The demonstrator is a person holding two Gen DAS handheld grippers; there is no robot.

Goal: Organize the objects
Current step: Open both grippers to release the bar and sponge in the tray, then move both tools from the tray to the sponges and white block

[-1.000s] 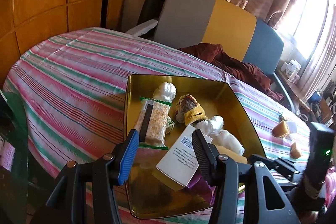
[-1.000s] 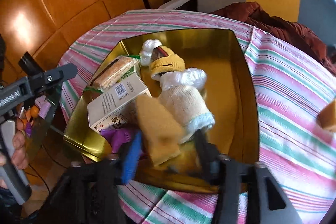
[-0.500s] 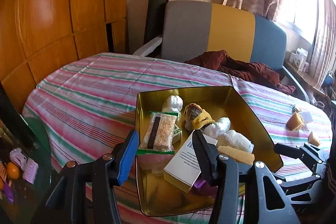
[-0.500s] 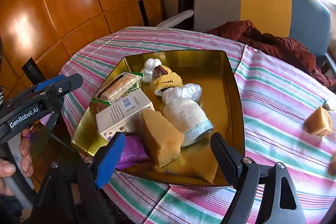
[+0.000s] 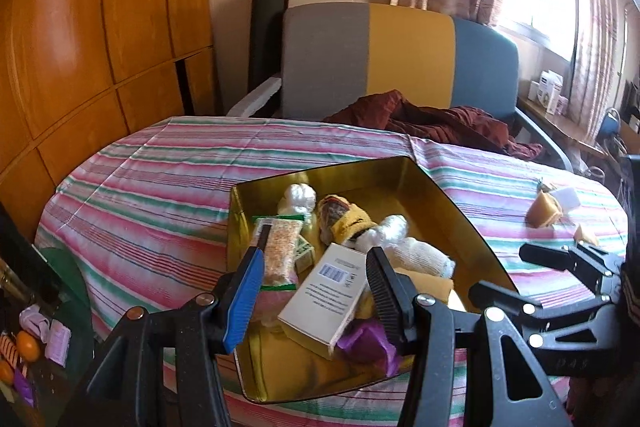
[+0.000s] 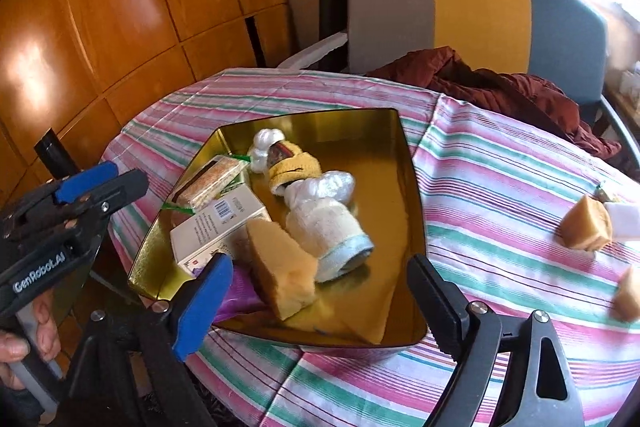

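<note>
Right gripper (image 6: 320, 291) jaws just opened wide, empty, yellow sponge wedge (image 6: 282, 277) dropped in gold metal tin (image 6: 414, 227) ahead; left gripper (image 5: 312, 287) half-open, empty; two tan sponge chunks (image 6: 586, 223) remain outside, right of fingers.

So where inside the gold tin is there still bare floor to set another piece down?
The gold metal tin is bare along its right wall, beside the rolled white sock, and at the far right corner. The left and near-left are crowded: white barcode box, snack bar packet, yellow sponge wedge.

yellow sponge wedge (image 6: 282, 277) – in gold tin (image 6: 416, 227)
</note>
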